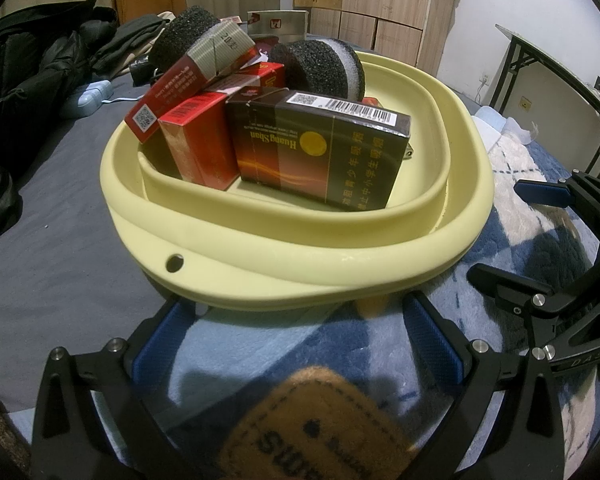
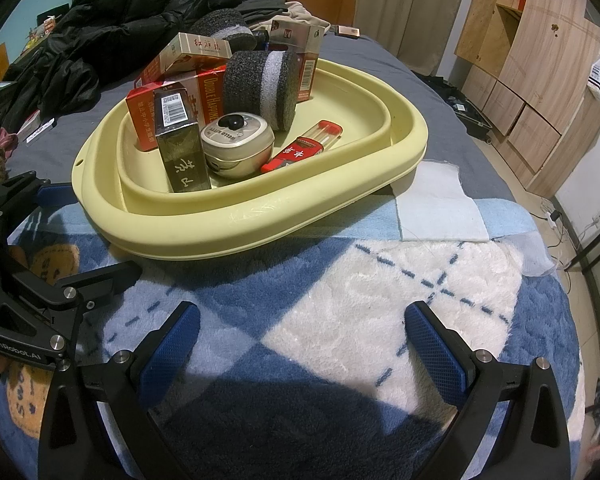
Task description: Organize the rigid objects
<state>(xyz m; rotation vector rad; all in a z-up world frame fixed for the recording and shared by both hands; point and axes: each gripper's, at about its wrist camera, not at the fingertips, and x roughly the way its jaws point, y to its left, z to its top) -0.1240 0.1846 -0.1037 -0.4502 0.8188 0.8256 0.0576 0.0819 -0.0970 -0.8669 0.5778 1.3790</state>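
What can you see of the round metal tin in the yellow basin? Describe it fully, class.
The round metal tin is silvery, shallow and domed, its lid closed, with a black bow-shaped knob and small print on top. It sits flat on the floor of the yellow basin, touching the dark upright box on one side, a red lighter beside the other.

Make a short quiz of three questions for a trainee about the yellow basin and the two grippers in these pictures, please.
1. True or false: the round tin lies inside the yellow basin.
2. Which item lies beside the round tin, on the side away from the dark box? A) red toothpick tube B) a spoon C) a cup
3. What is the state of the left gripper and the right gripper: open or shut?

Key
1. True.
2. A.
3. Both are open and hold nothing; they hover over the blue and white blanket, near the basin.
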